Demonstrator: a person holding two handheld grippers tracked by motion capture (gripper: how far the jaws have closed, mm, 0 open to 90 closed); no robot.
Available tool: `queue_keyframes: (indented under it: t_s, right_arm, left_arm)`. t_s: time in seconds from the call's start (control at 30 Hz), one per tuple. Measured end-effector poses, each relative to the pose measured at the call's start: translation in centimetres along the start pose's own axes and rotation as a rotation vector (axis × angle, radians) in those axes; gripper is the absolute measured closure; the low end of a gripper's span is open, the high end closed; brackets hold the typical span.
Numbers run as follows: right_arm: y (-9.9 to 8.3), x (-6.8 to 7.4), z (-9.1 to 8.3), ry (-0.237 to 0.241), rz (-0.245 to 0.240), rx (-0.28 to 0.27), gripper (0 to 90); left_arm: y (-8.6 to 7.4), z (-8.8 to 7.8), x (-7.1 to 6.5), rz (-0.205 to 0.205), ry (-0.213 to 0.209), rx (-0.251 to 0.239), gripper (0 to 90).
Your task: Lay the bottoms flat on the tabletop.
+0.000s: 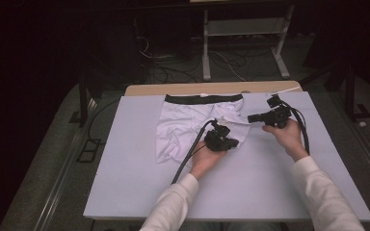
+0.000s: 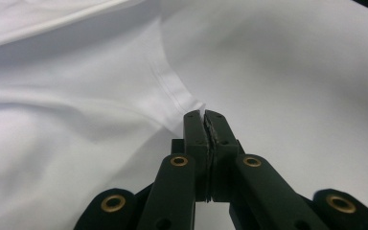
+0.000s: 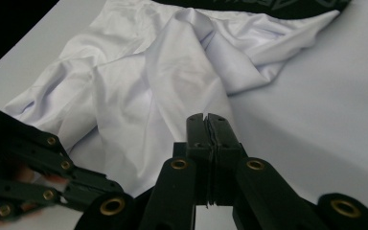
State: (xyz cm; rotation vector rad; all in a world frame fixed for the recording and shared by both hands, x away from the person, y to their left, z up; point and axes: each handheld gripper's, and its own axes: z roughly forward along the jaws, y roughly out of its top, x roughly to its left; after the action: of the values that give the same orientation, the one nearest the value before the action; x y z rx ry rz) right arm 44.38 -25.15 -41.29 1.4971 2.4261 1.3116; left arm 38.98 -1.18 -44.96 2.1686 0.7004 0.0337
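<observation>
Up close, black jaws of the left gripper (image 2: 205,115) pressed together, clamped on the stitched hem (image 2: 172,88) of the white shorts (image 2: 67,124), a sliver of cloth pinched right at the tips. Over to the right gripper (image 3: 206,117): jaws likewise together, tips sitting at the edge of a leg, hard to tell whether any cloth is caught between them.

Out from there, shorts spread over the far middle of the grey table (image 1: 250,187). Black waistband (image 1: 203,99) along the far edge, legs toward the person, all rumpled and creased, the right leg drawn into folds between the two grippers.

Now the handling. Thin, soft and very light by the look of it, bound to drape and sag from any pinch, with no stiffness to hold a shape. Smooth, faintly shiny weave, so probably slippery. Better to bite on a doubled seam or hem than on a single layer. Stitched hem a sound spot, as on the left. Waistband thicker and firmer, likely the surest grip for lifting or squaring up. Two pinches well apart needed to keep an edge straight; one alone apt to bunch everything. Nothing fragile, yet worth pulling gently to avoid dragging the whole garment across the smooth table.
</observation>
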Motion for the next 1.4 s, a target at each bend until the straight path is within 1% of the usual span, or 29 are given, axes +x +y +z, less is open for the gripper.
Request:
queue_keyframes:
  t_s: [0.03, 0.13, 0.17, 0.2, 0.27, 0.33, 0.4, 0.53, 0.6, 0.7, 0.77, 0.9, 1.0, 1.03, 1.17, 1.2, 1.27, 1.4]
  right_arm:
    - [-0.3, 0.1, -0.6, -0.001, 0.004, -0.002, 87.5]
    - [-1.3, 0.4, -2.3, 0.026, 0.034, -0.016, 87.5]
    - [-1.8, 0.6, -2.8, 0.028, 0.044, -0.011, 87.5]
    - [-2.3, 0.8, -3.2, 0.033, 0.054, -0.012, 87.5]
    - [-3.7, 1.2, -3.8, 0.057, 0.084, -0.009, 87.5]
    - [-5.2, 1.8, -4.2, 0.075, 0.113, -0.001, 87.4]
    - [-7.1, 2.3, -4.5, 0.088, 0.142, 0.005, 87.5]
    - [-10.7, 3.1, -5.2, 0.11, 0.206, 0.017, 87.4]
    - [-12.2, 3.4, -5.6, 0.118, 0.239, 0.028, 87.4]
    - [-13.8, 3.6, -5.9, 0.115, 0.256, 0.038, 87.3]
    - [-14.4, 3.5, -6.0, 0.112, 0.268, 0.039, 87.2]
    - [-14.9, 3.2, -5.8, 0.101, 0.274, 0.047, 86.4]
    - [-15.1, 3.2, -5.9, 0.099, 0.276, 0.047, 82.3]
    - [-15.2, 3.2, -5.9, 0.091, 0.274, 0.047, 81.3]
    - [-15.0, 3.6, -6.4, 0.032, 0.217, 0.049, 77.2]
    - [-14.9, 3.7, -6.5, 0.029, 0.196, 0.042, 76.4]
    - [-14.8, 4.2, -6.6, 0.048, 0.167, 0.025, 75.7]
    - [-14.6, 5.3, -6.8, 0.067, 0.102, 0.007, 71.1]
  left_arm:
    - [0.0, -0.5, -0.3, 0.011, -0.007, 0.002, 88.3]
    - [-0.5, -1.9, -1.3, 0.054, -0.039, 0.008, 88.3]
    - [-0.8, -2.3, -1.7, 0.066, -0.048, 0.012, 88.3]
    - [-1.1, -2.8, -2.3, 0.087, -0.053, 0.023, 88.3]
    - [-1.7, -3.4, -3.0, 0.114, -0.061, 0.04, 88.3]
    - [-2.4, -4.0, -3.7, 0.138, -0.077, 0.058, 88.3]
    - [-3.1, -4.5, -4.4, 0.153, -0.095, 0.077, 88.3]
    - [-4.3, -5.4, -5.9, 0.209, -0.124, 0.124, 88.3]
    - [-4.9, -5.7, -6.4, 0.232, -0.134, 0.143, 88.3]
    - [-5.8, -5.9, -6.4, 0.239, -0.149, 0.15, 88.2]
    - [-6.4, -5.7, -6.2, 0.226, -0.156, 0.164, 88.2]
    - [-6.9, -5.5, -6.1, 0.201, -0.172, 0.166, 88.2]
    - [-7.0, -5.5, -6.1, 0.208, -0.17, 0.163, 88.2]
    - [-7.0, -5.5, -6.1, 0.202, -0.17, 0.163, 88.2]
    - [-7.3, -5.3, -6.0, 0.185, -0.173, 0.157, 88.2]
    - [-7.2, -5.3, -5.9, 0.186, -0.174, 0.158, 88.2]
    - [-7.3, -5.3, -6.0, 0.185, -0.173, 0.157, 88.1]
    - [-7.3, -5.3, -6.0, 0.186, -0.172, 0.156, 88.0]
